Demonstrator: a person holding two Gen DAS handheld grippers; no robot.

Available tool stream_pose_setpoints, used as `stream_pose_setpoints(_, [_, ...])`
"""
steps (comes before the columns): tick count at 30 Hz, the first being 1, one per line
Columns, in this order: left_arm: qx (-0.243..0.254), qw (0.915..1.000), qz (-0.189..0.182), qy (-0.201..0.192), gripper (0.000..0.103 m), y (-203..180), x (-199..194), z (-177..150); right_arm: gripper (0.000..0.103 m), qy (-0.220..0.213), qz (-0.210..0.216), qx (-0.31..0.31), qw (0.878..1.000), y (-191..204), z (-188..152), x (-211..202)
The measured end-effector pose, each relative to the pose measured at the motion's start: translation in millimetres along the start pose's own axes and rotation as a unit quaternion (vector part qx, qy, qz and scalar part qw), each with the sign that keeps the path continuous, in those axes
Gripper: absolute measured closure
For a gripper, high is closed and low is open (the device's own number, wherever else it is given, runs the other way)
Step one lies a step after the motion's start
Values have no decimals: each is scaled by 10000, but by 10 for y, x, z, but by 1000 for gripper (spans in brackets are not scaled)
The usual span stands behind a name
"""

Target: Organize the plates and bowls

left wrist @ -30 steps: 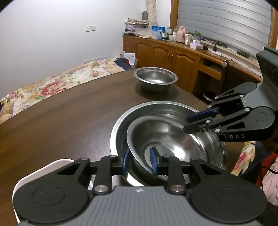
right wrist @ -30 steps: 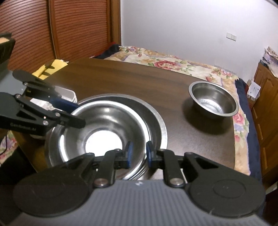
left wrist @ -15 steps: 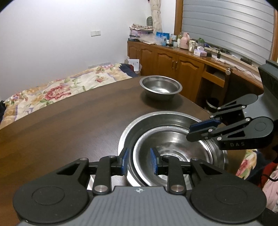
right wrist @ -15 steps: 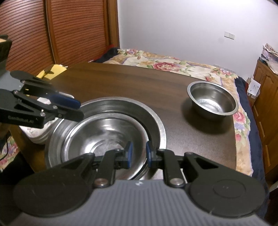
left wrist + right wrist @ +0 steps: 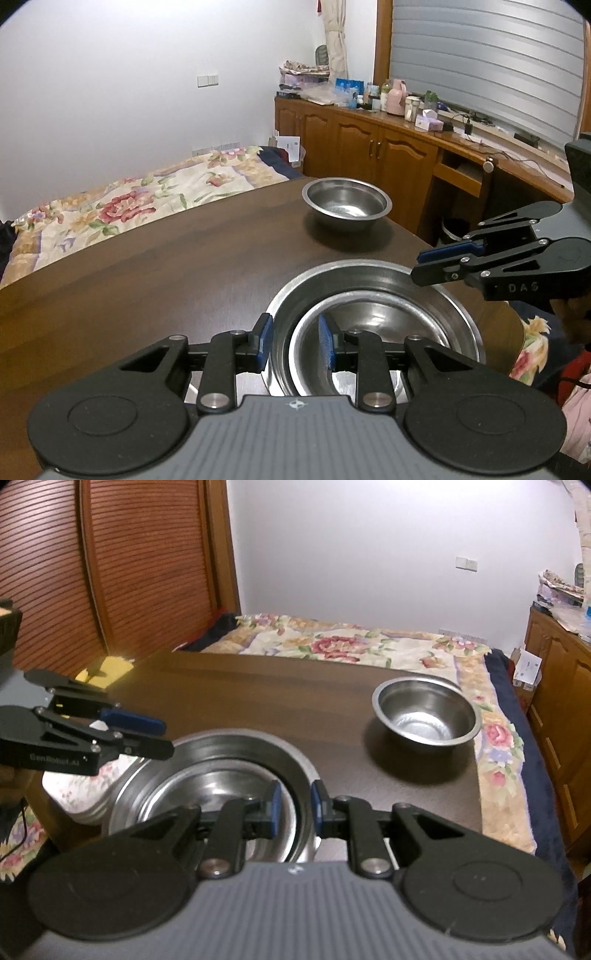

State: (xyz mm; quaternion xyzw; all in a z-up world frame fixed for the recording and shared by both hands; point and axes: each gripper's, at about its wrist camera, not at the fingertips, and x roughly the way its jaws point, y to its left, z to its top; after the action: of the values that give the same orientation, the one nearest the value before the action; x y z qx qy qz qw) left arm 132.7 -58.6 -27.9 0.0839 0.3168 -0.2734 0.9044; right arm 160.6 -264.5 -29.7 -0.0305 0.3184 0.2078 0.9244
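A medium steel bowl (image 5: pixel 388 332) (image 5: pixel 221 786) sits nested inside a large steel bowl (image 5: pixel 369 267) (image 5: pixel 240 738) near the edge of the dark wooden table (image 5: pixel 147 277). My left gripper (image 5: pixel 295 343) (image 5: pixel 162 734) straddles the nested rims on one side, its jaws narrowly apart. My right gripper (image 5: pixel 294 808) (image 5: pixel 421 264) holds the opposite rim the same way. A small steel bowl (image 5: pixel 347 206) (image 5: pixel 424 716) stands alone, upright, at the table's far edge.
A stack of white plates (image 5: pixel 70 794) lies beside the large bowl, under my left gripper. A floral bedspread (image 5: pixel 110 206) lies beyond the table. Wooden cabinets (image 5: pixel 369 147) with clutter on top stand behind the small bowl.
The medium bowl has come down from a raised tilt and settled level inside the large bowl. Both cameras have pitched upward. The finger gaps look nearly unchanged.
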Motion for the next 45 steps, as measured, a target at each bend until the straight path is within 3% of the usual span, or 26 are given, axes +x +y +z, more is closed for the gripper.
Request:
stream_pose_setpoints(5, [-20, 10000, 1, -93, 72, -3, 1, 63, 83, -124, -66, 93, 9999, -59, 31, -40])
stream_pose_setpoints(11, [-47, 9998, 5, -202, 63, -5, 13, 133, 83, -262, -162, 213, 9993, -123, 47, -69])
stream_pose_setpoints(13, [-50, 9997, 13, -247, 59, -12, 15, 160, 83, -301, -194, 252, 9990, -140, 47, -75])
stream_pose_setpoints(17, [-42, 9994, 55, -352, 37, -39, 20, 221, 82, -383, -283, 339, 9983, -189, 48, -92])
stream_pose_setpoints(20, [-91, 9989, 58, -467, 17, -34, 22, 257, 73, -485, -388, 441, 9971, -248, 42, -104])
stream_pose_setpoints(23, [-152, 9984, 54, -536, 13, -29, 20, 298, 58, -584, -493, 585, 9954, -318, 32, -114])
stream_pose_setpoints(28, [-223, 9978, 74, -621, 5, -32, 59, 372, 21, -733, -839, 589, 9920, -404, 13, -117])
stream_pose_setpoints(31, [-210, 9976, 120, -654, 4, -47, 82, 400, 6, -862, -994, 531, 9899, -442, -11, -108])
stream_pose_setpoints(34, [-175, 9974, 105, -696, 4, -74, 112, 432, 0, -917, -1073, 561, 9884, -479, -20, -94])
stream_pose_setpoints(45, [-88, 9976, -105, -681, 4, -170, 323, 645, 0, -1039, -1224, 666, 9848, -634, 2, -23])
